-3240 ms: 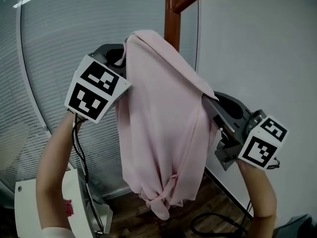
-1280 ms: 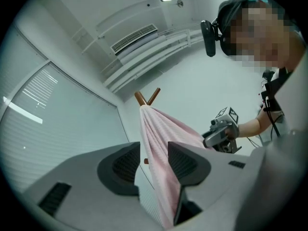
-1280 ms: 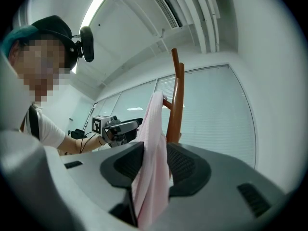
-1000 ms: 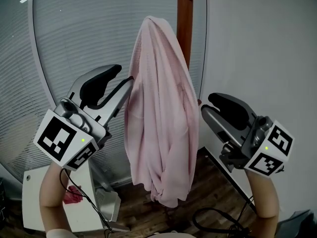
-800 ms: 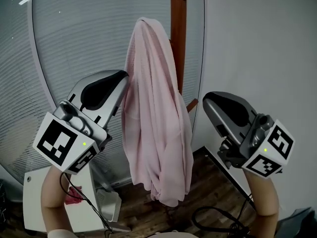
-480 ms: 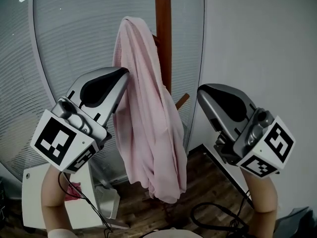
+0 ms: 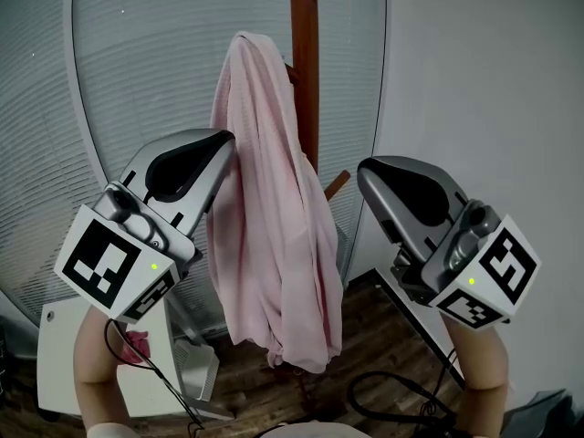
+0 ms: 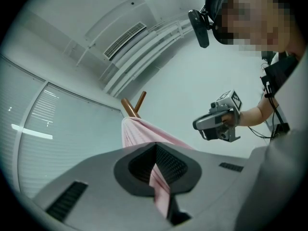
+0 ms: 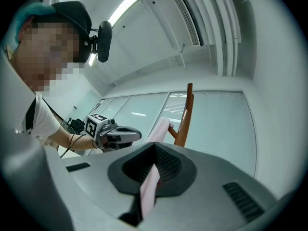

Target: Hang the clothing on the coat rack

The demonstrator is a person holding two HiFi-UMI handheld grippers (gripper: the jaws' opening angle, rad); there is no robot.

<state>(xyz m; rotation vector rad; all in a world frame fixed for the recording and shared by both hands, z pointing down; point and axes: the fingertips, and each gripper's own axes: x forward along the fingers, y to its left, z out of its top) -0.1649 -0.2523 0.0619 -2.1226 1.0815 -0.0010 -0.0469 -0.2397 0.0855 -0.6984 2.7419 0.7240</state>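
A pink garment (image 7: 274, 226) hangs draped over a peg of the brown wooden coat rack (image 7: 305, 71), its lower end loose above the floor. My left gripper (image 7: 224, 140) is shut just left of the cloth, with nothing between its jaws. On the other side my right gripper (image 7: 365, 176) is shut and empty, a little apart from the garment. In the left gripper view the garment (image 8: 139, 131) and the rack's top (image 8: 129, 107) show beyond the closed jaws, with the right gripper (image 8: 216, 121) farther off. The right gripper view shows the garment (image 9: 161, 129), the rack (image 9: 185, 114) and the left gripper (image 9: 115, 134).
A glass wall with blinds (image 7: 137, 80) stands behind the rack, a plain white wall (image 7: 484, 89) to the right. A white cabinet (image 7: 64, 354) sits at lower left. Black cables (image 7: 392, 400) lie on the wooden floor. A lower peg (image 7: 336, 185) juts out beside the garment.
Both grippers let go of the garment, which now hangs on the rack by itself. Their jaws were open a second ago and have shut, and both drew slightly back.
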